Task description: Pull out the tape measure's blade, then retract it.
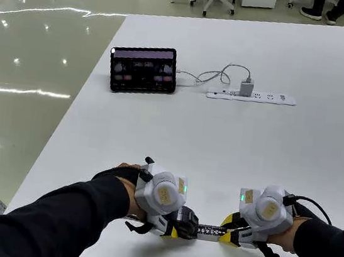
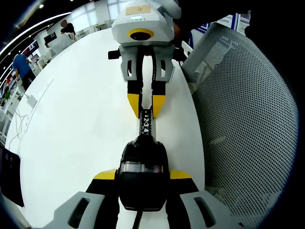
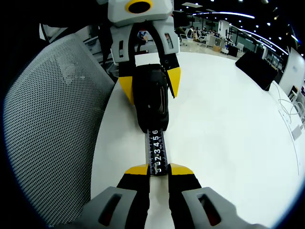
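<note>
Black plastic, the case (image 2: 143, 160) is clamped in my left gripper (image 2: 143, 174), jaws narrow on its sides, at the near edge of the white worktop (image 1: 233, 143). My right gripper (image 3: 157, 170) pinches the blade (image 3: 156, 145) near its tip, a short length out between the two. I judge the case light and rigid, the blade thin, springy, keen to snap back: hold it flat, firmly. Tablet (image 1: 143, 69) and power strip (image 1: 251, 96) lie well apart; glossy floor (image 1: 36, 53) beyond.

White table (image 1: 271, 148), dark tablet (image 1: 143, 69) at far left, white power strip (image 1: 252, 96) with plugged charger (image 1: 246, 87) beside it
</note>
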`<control>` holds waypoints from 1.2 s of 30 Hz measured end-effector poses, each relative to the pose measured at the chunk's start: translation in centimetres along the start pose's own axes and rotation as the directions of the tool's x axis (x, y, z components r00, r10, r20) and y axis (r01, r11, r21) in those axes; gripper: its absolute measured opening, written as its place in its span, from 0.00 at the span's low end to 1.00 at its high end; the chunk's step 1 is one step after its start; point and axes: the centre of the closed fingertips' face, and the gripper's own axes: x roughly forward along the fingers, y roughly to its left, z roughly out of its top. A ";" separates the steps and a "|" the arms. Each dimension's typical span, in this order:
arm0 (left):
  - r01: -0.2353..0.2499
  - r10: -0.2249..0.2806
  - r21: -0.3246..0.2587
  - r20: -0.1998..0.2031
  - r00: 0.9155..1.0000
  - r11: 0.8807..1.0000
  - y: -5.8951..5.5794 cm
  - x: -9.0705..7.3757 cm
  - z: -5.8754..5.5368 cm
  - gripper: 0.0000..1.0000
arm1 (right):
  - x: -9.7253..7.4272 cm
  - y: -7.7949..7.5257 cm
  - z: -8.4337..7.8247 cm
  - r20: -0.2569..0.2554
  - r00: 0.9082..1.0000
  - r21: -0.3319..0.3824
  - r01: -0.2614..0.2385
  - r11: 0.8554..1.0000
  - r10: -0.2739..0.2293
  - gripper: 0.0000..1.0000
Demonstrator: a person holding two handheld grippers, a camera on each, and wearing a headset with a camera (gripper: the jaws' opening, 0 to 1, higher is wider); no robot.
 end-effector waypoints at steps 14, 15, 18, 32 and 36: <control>0.003 -0.003 0.004 0.004 1.000 1.000 0.0 0.0 0.0 0.33 | -0.1 -0.1 -0.1 -0.005 1.000 0.013 0.009 1.000 -0.009 0.09; 0.004 -0.004 0.005 0.004 1.000 1.000 0.0 0.0 0.0 0.33 | -0.2 -0.1 -0.2 -0.005 1.000 0.016 0.009 1.000 -0.009 0.09; 0.005 -0.005 0.005 0.004 1.000 1.000 0.0 0.0 0.0 0.33 | -0.3 -0.1 -0.3 -0.004 1.000 0.017 0.011 1.000 -0.011 0.09; 0.005 -0.005 0.005 0.007 1.000 1.000 0.0 0.1 0.0 0.33 | -0.4 -0.1 -0.6 -0.007 1.000 0.029 0.014 0.999 -0.014 0.09; 0.006 -0.006 0.006 0.007 1.000 1.000 0.0 0.1 0.0 0.33 | -0.5 -0.1 -0.6 -0.010 1.000 0.034 0.019 0.999 -0.019 0.09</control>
